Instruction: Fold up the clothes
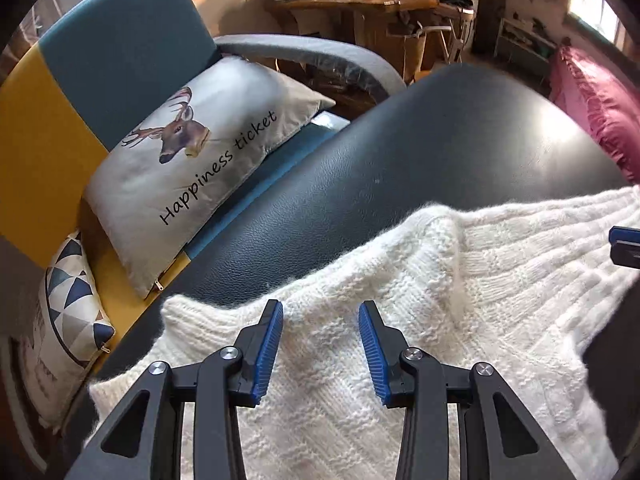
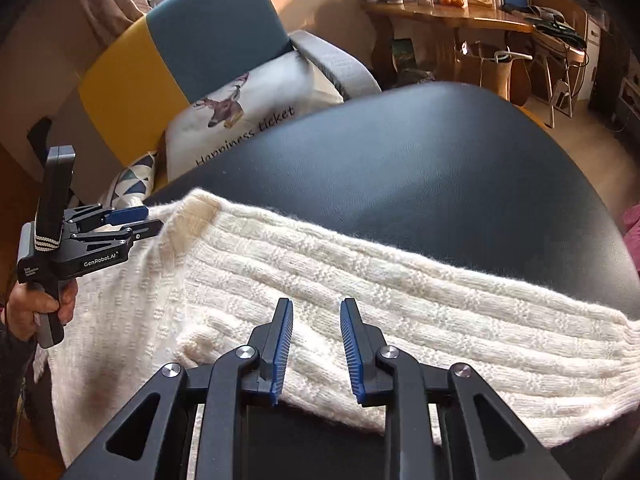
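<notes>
A cream knitted sweater [image 1: 400, 300] lies spread on a black leather surface [image 1: 420, 140]. My left gripper [image 1: 321, 308] hovers open just over the sweater's body, nothing between its blue pads. In the right wrist view the sweater [image 2: 360, 280] has one sleeve stretched out to the right, toward its cuff [image 2: 616, 368]. My right gripper [image 2: 316, 304] is open above that sleeve near where it joins the body. The left gripper [image 2: 140, 218] shows at the left in that view, held by a hand [image 2: 40, 308], its fingers open by the sweater's far left corner.
A blue and yellow armchair [image 1: 120, 40] stands behind the black surface [image 2: 440, 152], with a deer cushion [image 1: 192, 152] and a triangle-pattern cushion [image 1: 72, 300]. A cluttered wooden table [image 1: 360, 4] is at the back. Pink fabric [image 1: 600, 100] lies at the right.
</notes>
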Tool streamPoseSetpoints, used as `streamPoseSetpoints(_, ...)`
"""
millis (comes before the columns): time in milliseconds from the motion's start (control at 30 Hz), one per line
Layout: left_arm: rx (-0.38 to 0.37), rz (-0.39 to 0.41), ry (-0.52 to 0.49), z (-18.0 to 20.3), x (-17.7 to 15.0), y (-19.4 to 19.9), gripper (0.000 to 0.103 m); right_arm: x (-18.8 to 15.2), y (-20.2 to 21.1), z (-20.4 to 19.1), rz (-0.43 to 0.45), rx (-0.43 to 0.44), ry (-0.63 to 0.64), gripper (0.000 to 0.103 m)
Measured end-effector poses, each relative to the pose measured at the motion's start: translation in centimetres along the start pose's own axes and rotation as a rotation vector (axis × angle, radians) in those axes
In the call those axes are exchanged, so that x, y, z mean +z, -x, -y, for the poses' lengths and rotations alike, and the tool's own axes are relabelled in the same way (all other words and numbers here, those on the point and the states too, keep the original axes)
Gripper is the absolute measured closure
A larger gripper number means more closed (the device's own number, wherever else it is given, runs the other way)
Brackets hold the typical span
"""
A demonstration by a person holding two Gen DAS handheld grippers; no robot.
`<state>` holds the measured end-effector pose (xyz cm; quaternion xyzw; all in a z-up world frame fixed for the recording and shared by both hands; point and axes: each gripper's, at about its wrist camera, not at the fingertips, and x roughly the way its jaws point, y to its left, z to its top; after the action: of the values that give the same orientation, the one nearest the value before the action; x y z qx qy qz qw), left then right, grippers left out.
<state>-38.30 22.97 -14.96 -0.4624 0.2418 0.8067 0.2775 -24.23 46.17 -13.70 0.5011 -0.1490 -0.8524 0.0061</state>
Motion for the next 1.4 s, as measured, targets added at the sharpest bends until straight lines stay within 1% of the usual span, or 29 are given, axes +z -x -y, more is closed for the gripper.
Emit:
streamPoseSetpoints(33, 0.017, -0.004, 0.002, 0.1, 0.2, -0.6, 0.059, -0.3, -0.4, 0.3, -0.007, -0.023, -0.001, 0.078)
streamPoseSetpoints(67, 0.013, 0.001, 0.04, -0.3, 0.2, -0.8, 0.056, -0.7, -0.6, 0.8, -0.008, -0.042, -0.003, 0.079)
streamPoseSetpoints(133, -0.008, 0.015, 0.138, -1.3, -0.1, -1.0, 0.056, -1.4, -0.9, 1.6, -0.011, -0.08, -0.005, 0.082)
streamPoseSetpoints(200, -0.013, 0.036, 0.162, -1.4, -0.3, -1.0, 0.055, -2.0, -1.1, 2.5, -0.012, -0.104, -0.013, 0.083)
streamPoseSetpoints(300, -0.018, 0.045, 0.174, -1.3, -0.3, -0.6, 0.055, -2.2, -0.7, 3.1, -0.008, -0.087, -0.032, 0.083)
streamPoseSetpoints(367, -0.037, 0.066, 0.212, -1.7, -0.7, 0.5, 0.055, -2.2, -0.2, 3.1, -0.01, -0.085, -0.036, 0.081)
streamPoseSetpoints(400, -0.06, 0.082, 0.229, -1.9, -1.2, 1.4, 0.055, -2.3, 0.3, 2.9, 0.0, -0.07, -0.032, 0.08)
streamPoseSetpoints(467, -0.112, 0.115, 0.26, -2.1, -2.5, 3.4, 0.055, -2.7, 2.1, 2.0, 0.047, -0.011, -0.008, 0.079)
streamPoseSetpoints(533, -0.137, 0.128, 0.262, -1.7, -4.3, 5.0, 0.055, -3.2, 3.2, 0.6, 0.057, 0.021, 0.031, 0.079)
streamPoseSetpoints(600, -0.154, 0.132, 0.263, -1.2, -6.9, 6.5, 0.055, -3.6, 3.4, -0.6, 0.047, 0.02, 0.062, 0.079)
streamPoseSetpoints(700, -0.107, 0.127, 0.281, -0.8, -11.1, 8.0, 0.055, -3.2, 2.7, -1.5, 0.038, 0.018, 0.054, 0.079)
streamPoseSetpoints(733, -0.091, 0.121, 0.29, -0.8, -12.5, 8.4, 0.055, -3.0, 2.3, -1.5, 0.032, -0.001, 0.043, 0.079)
streamPoseSetpoints(833, -0.074, 0.042, 0.347, -1.7, -16.3, 7.5, 0.055, -2.8, 0.1, -1.2, -0.03, -0.077, 0.005, 0.079)
streamPoseSetpoints(867, -0.081, 0.043, 0.355, -2.0, -17.2, 7.4, 0.056, -2.9, -0.4, -0.8, -0.054, -0.085, -0.006, 0.08)
streamPoseSetpoints(900, -0.09, 0.054, 0.359, -2.4, -18.0, 7.5, 0.056, -2.8, -0.3, -0.8, -0.056, -0.087, -0.008, 0.08)
streamPoseSetpoints(967, -0.121, 0.079, 0.39, -3.8, -18.1, 8.5, 0.056, -2.6, 0.0, -0.9, -0.048, -0.08, -0.01, 0.079)
streamPoseSetpoints(1000, -0.138, 0.091, 0.407, -4.5, -18.1, 9.0, 0.056, -2.2, 0.6, -1.4, -0.026, -0.061, -0.009, 0.079)
streamPoseSetpoints(1033, -0.126, 0.11, 0.419, -5.4, -17.8, 9.5, 0.056, -1.7, 1.2, -2.2, -0.005, -0.029, -0.001, 0.078)
streamPoseSetpoints(1100, -0.105, 0.141, 0.449, -7.7, -16.8, 10.2, 0.056, -0.6, 2.0, -4.9, 0.03, 0.06, 0.05, 0.078)
streamPoseSetpoints(1167, -0.084, 0.173, 0.483, -10.1, -15.7, 10.4, 0.056, 0.7, 1.6, -8.3, 0.038, 0.13, 0.116, 0.079)
streamPoseSetpoints(1200, -0.063, 0.178, 0.486, -11.1, -15.1, 10.2, 0.056, 1.4, 1.2, -10.1, 0.038, 0.162, 0.151, 0.079)
streamPoseSetpoints(1233, -0.039, 0.176, 0.485, -12.0, -14.5, 9.8, 0.056, 2.1, 0.6, -11.9, 0.035, 0.175, 0.183, 0.079)
streamPoseSetpoints(1300, -0.02, 0.165, 0.476, -13.5, -13.7, 8.6, 0.056, 3.2, -1.4, -15.1, 0.024, 0.16, 0.232, 0.079)
streamPoseSetpoints(1400, 0.015, 0.141, 0.464, -15.4, -13.0, 6.7, 0.056, 4.7, -4.2, -17.8, 0.006, 0.137, 0.274, 0.079)
